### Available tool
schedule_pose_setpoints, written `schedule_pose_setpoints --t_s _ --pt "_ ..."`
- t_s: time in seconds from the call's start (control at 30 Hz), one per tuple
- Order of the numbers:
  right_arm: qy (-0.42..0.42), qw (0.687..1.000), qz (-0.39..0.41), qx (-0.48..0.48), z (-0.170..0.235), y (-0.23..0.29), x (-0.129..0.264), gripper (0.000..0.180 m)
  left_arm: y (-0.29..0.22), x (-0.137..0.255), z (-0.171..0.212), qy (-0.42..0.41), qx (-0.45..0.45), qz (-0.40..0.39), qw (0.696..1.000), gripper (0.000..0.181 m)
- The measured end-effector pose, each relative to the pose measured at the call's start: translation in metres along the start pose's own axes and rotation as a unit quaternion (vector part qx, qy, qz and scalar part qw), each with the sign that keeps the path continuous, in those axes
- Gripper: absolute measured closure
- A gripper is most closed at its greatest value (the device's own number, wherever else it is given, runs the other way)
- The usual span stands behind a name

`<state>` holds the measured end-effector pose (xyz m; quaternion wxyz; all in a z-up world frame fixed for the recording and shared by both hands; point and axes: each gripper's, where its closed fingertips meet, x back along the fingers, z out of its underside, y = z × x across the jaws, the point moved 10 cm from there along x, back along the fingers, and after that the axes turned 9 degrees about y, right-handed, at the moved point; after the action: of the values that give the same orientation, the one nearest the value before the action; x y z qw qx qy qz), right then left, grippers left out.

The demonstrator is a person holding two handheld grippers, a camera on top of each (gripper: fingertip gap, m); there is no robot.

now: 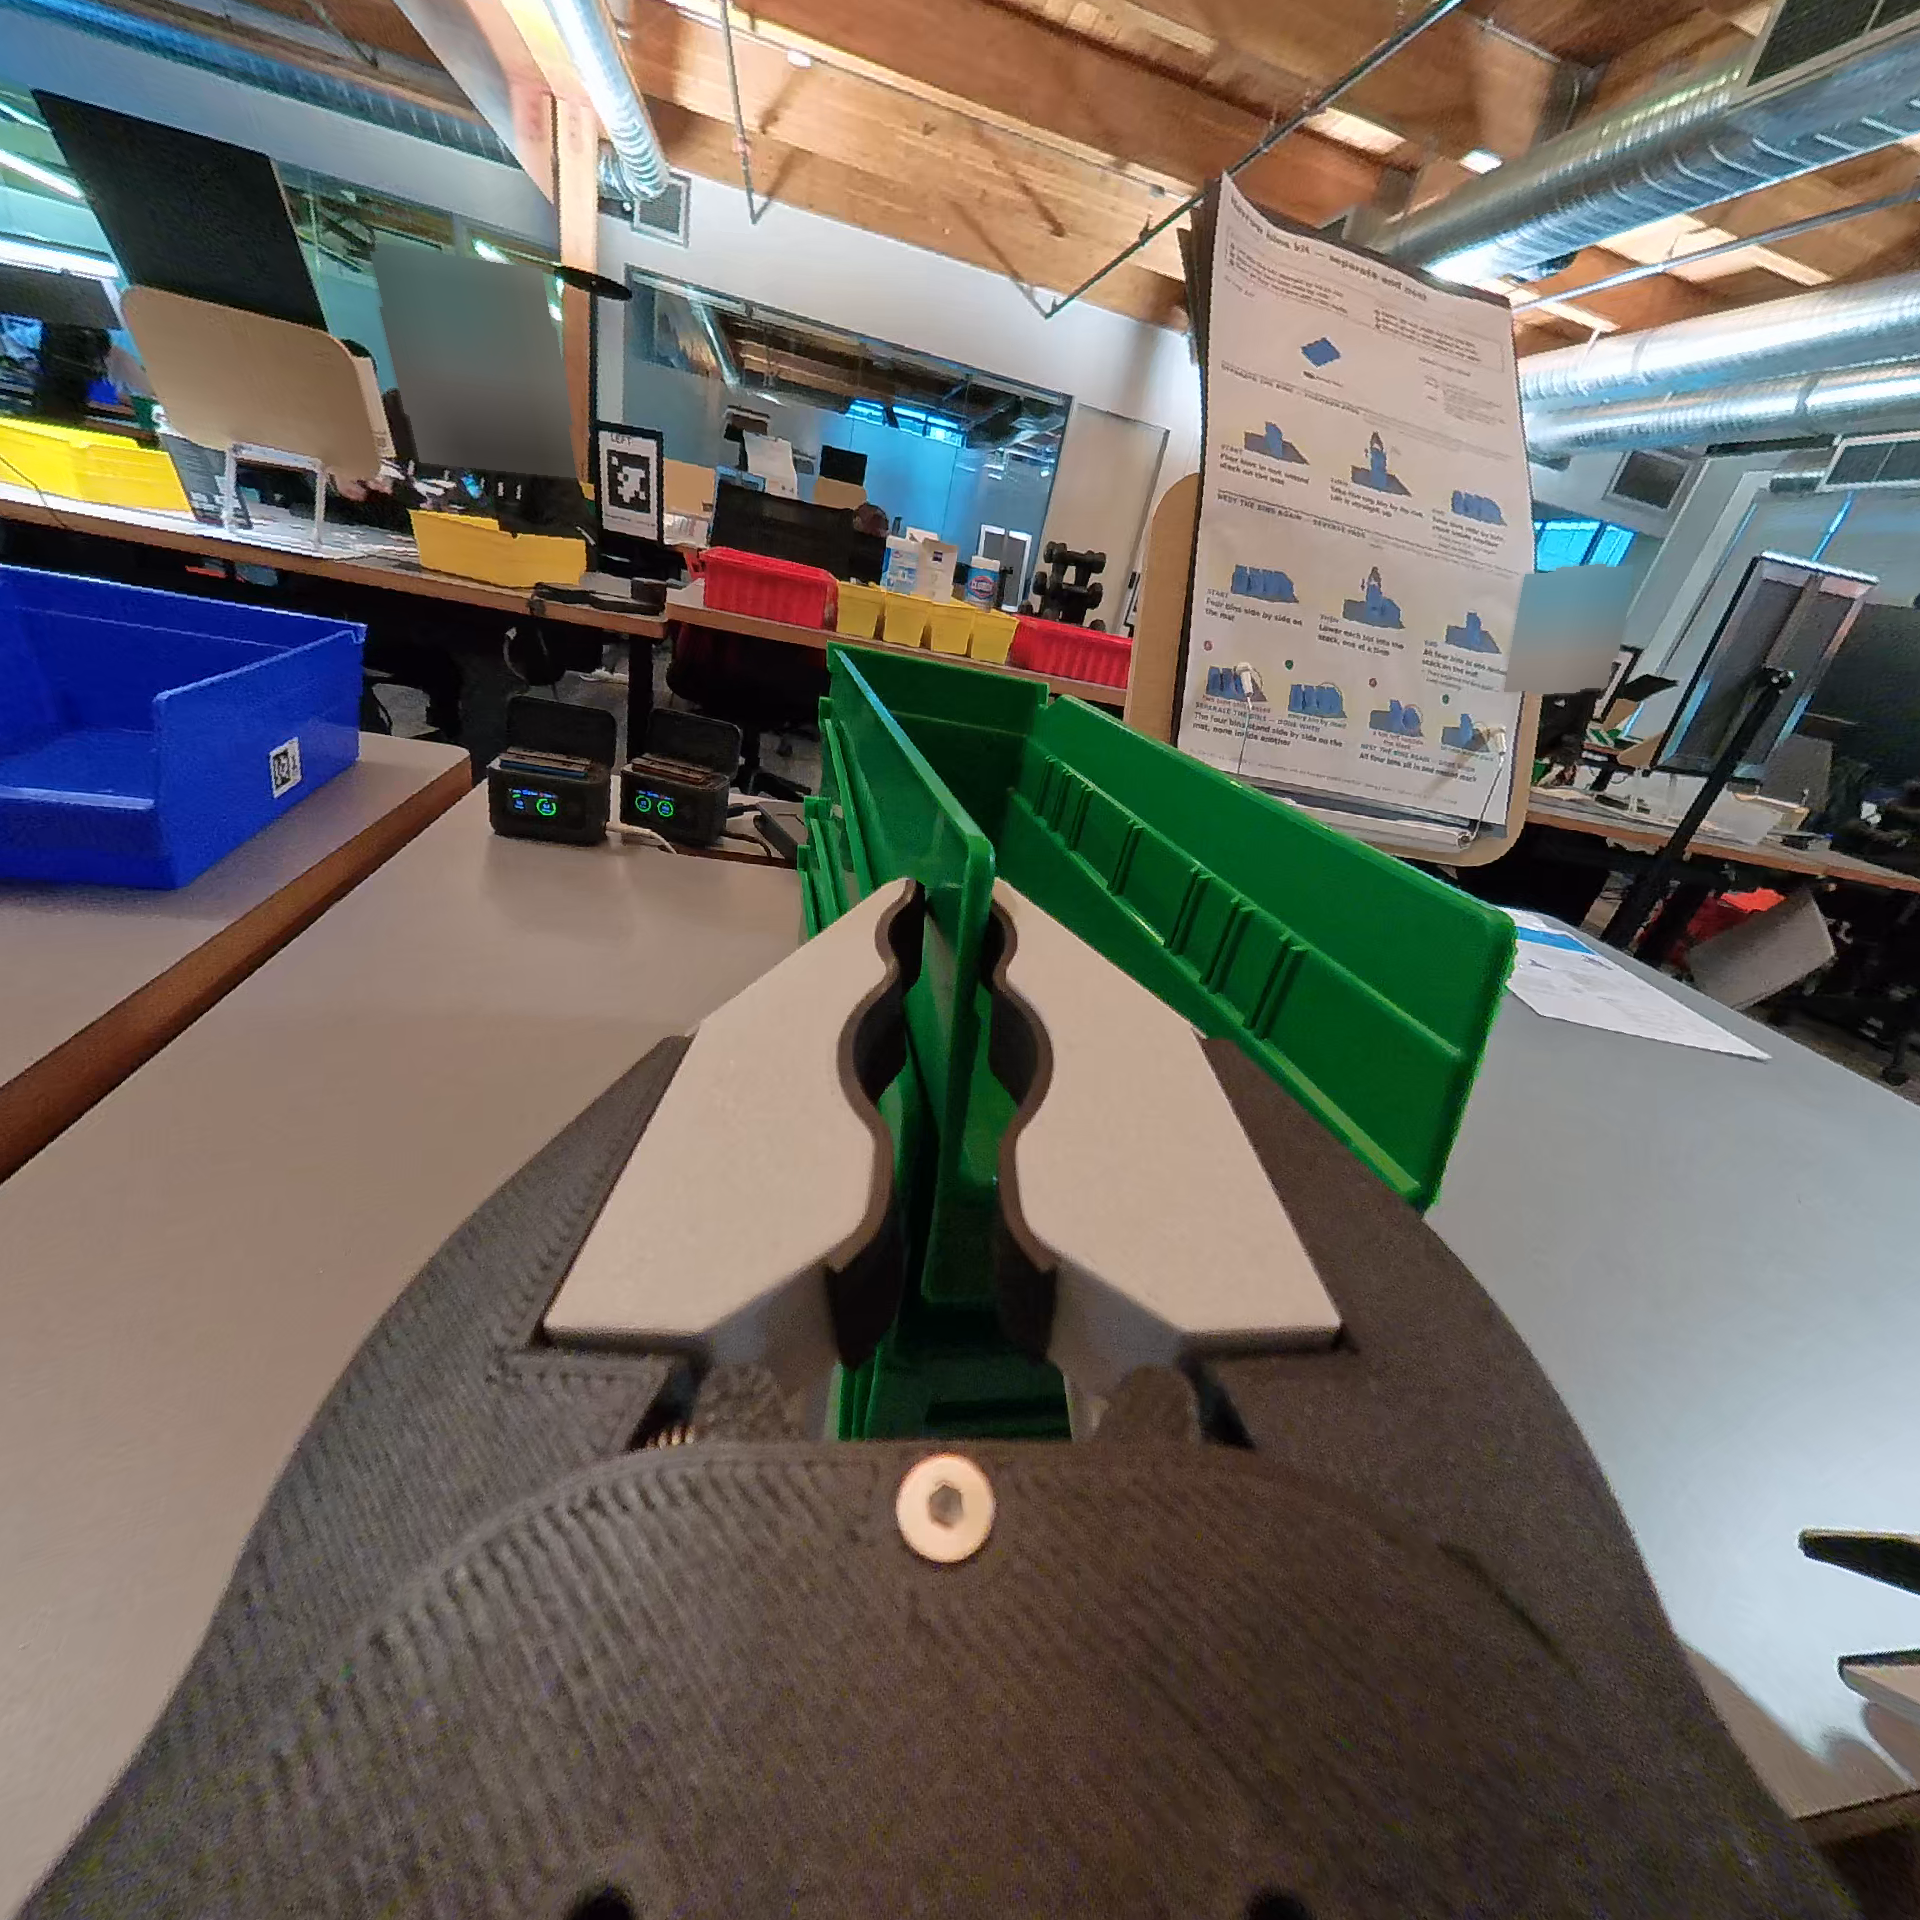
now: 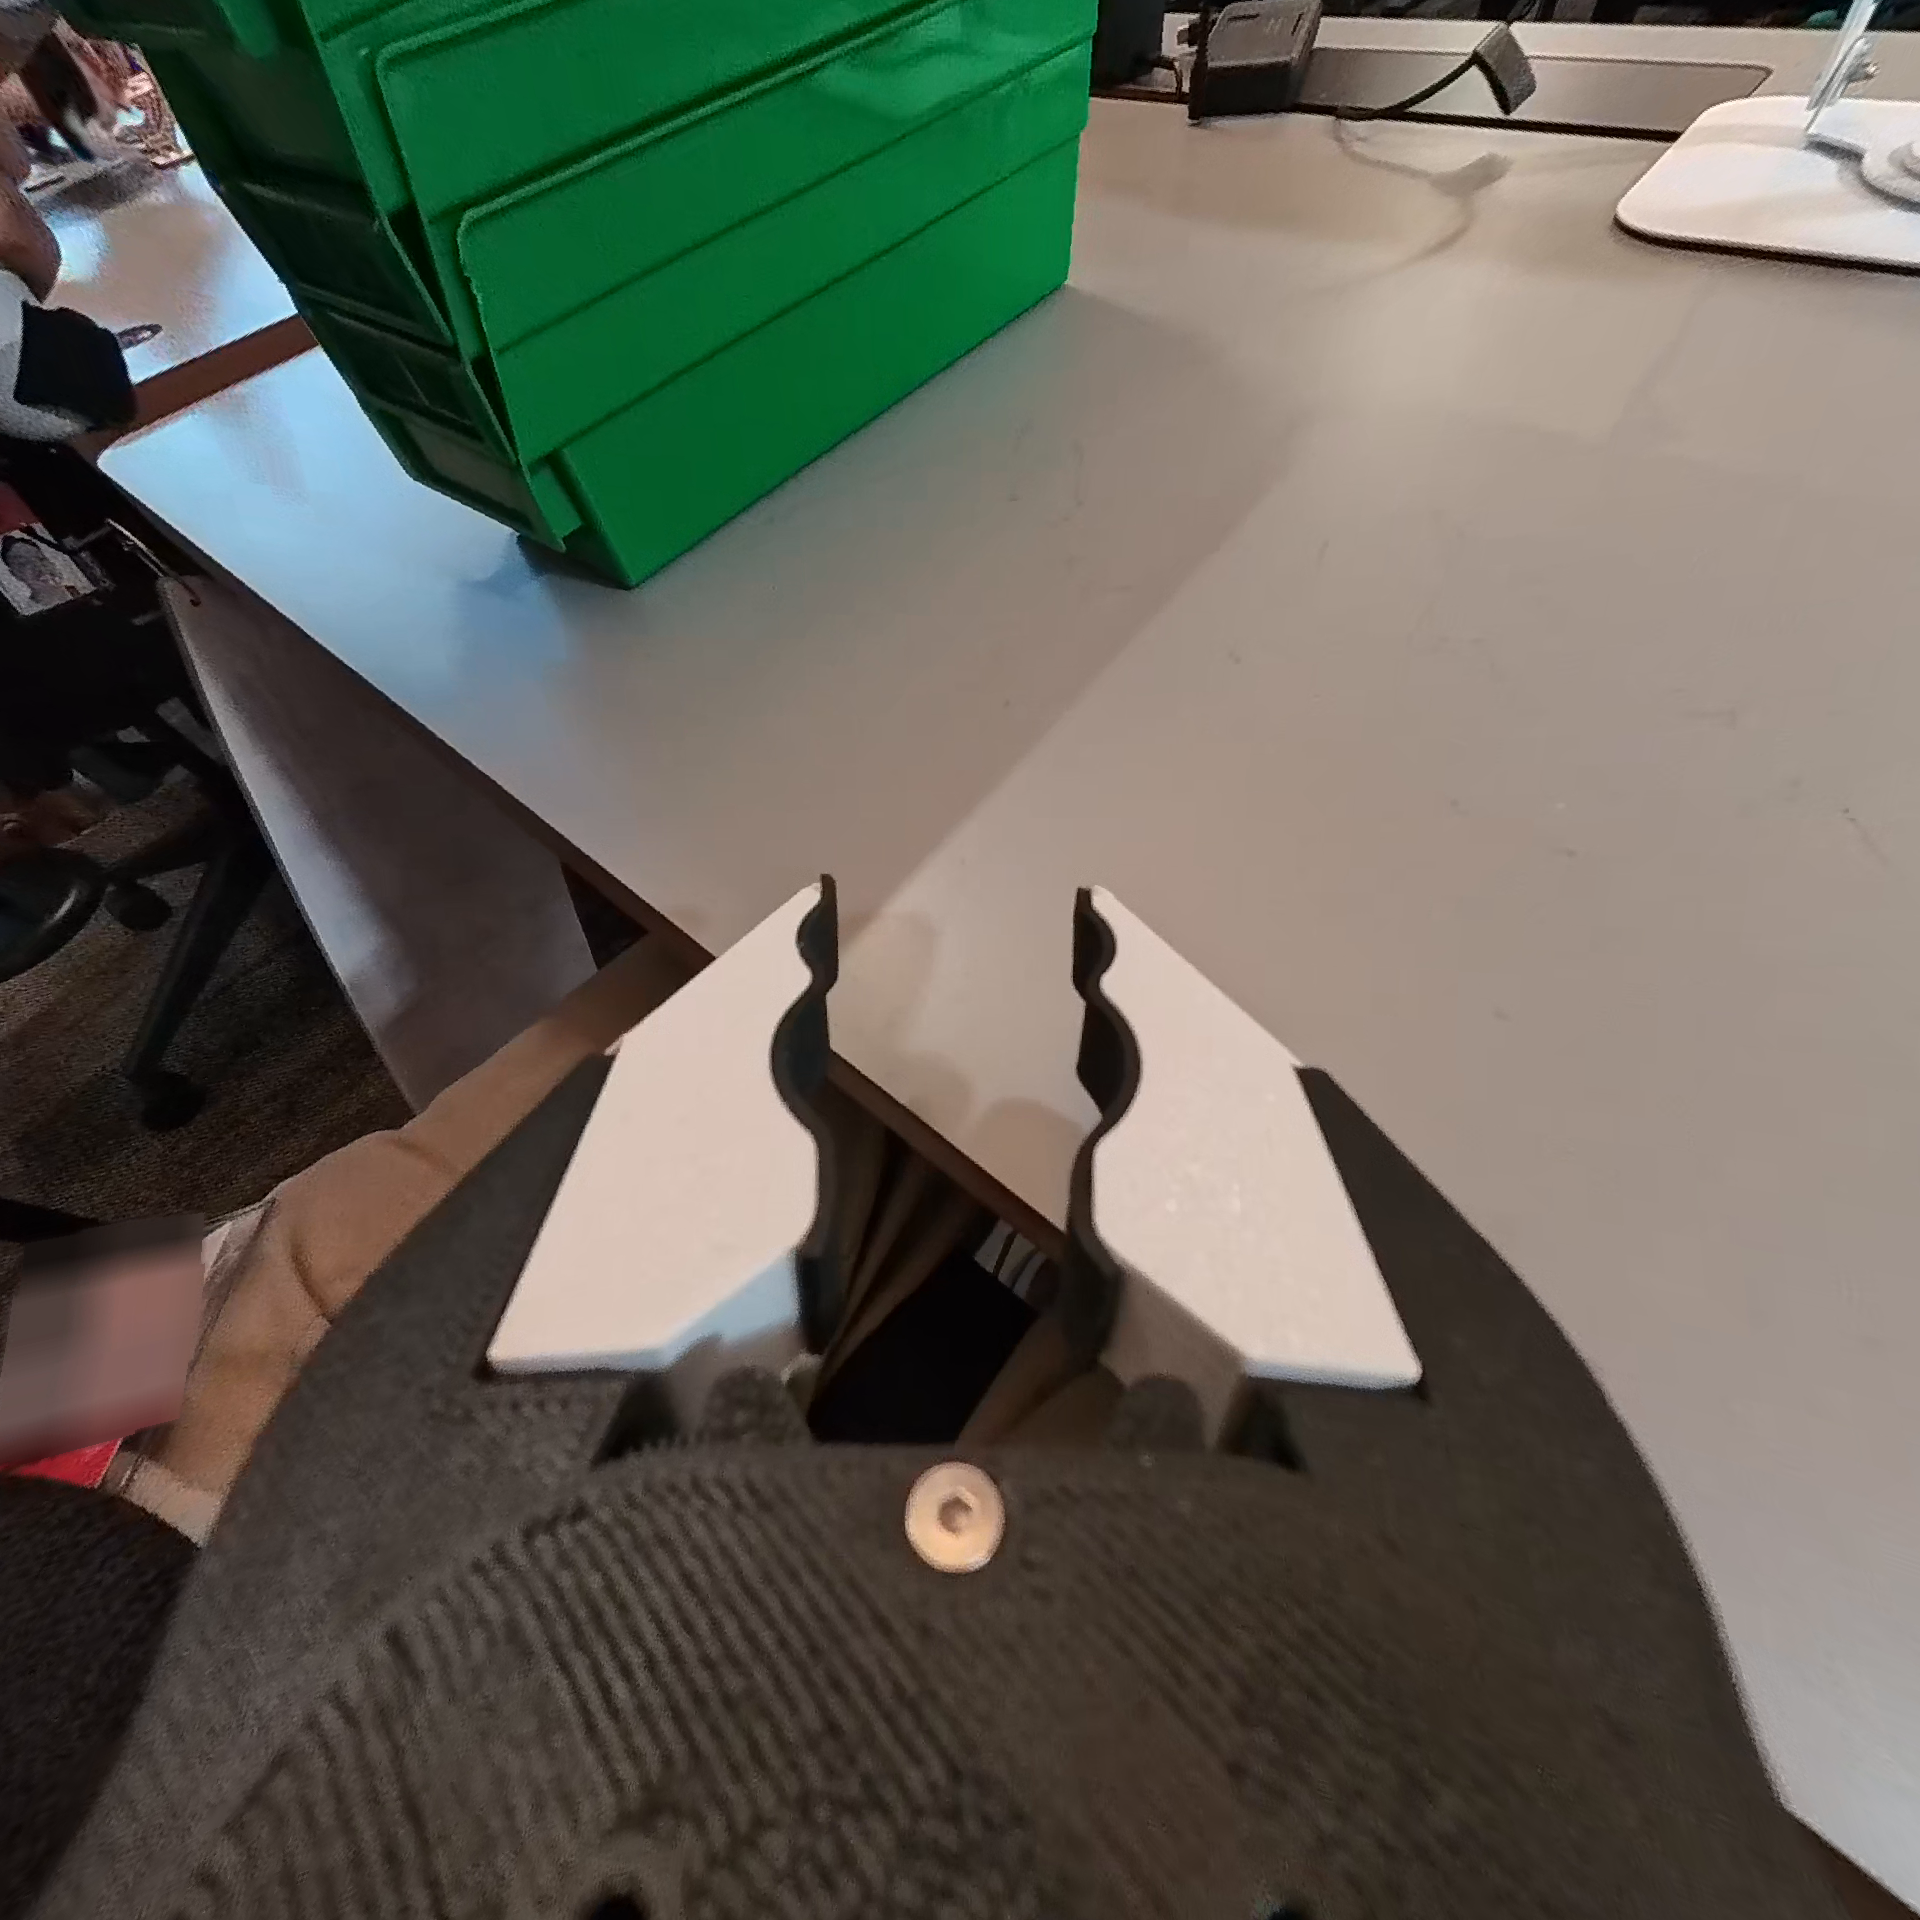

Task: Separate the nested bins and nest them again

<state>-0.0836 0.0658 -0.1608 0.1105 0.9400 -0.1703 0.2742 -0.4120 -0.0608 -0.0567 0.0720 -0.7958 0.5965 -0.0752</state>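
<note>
- Our left gripper (image 1: 948, 914) is clamped on the near side wall of the top bin (image 1: 1226, 935); the thin green wall runs straight between the two fingers (image 1: 748, 1122) and away from the camera.
- The bin's long axis lies along our left gripper's pointing direction, so the grip sits near one end and most of the bin reaches forward beyond the fingertips.
- The stack (image 2: 644, 270) stands on the grey table (image 2: 1403, 675), close to its near-left edge. In the right wrist view we count about four nested green bins, one rim showing above another.
- Our right gripper (image 2: 954, 899) is apart and holds nothing. It hangs over the table's front edge, with the stack ahead and to the left, well apart from its fingertips.
- So the left is the arm on the work; the right is free.
- We judge the step in hand to be lifting the top bin out. The pull should go straight up along the nest, since a one-wall grip may tilt the bin and drag the one below.
- We could bring the right gripper forward-left to steady the lower bins.
</note>
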Motion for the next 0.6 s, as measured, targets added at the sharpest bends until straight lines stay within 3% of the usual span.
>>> schedule_pose_setpoints --t_s 0.6 --pt "0.001 1.000 0.000 0.003 0.0005 0.0006 -0.0004 0.135 -0.0001 -0.0001 0.0018 0.008 0.003 -0.001 1.000 0.175"
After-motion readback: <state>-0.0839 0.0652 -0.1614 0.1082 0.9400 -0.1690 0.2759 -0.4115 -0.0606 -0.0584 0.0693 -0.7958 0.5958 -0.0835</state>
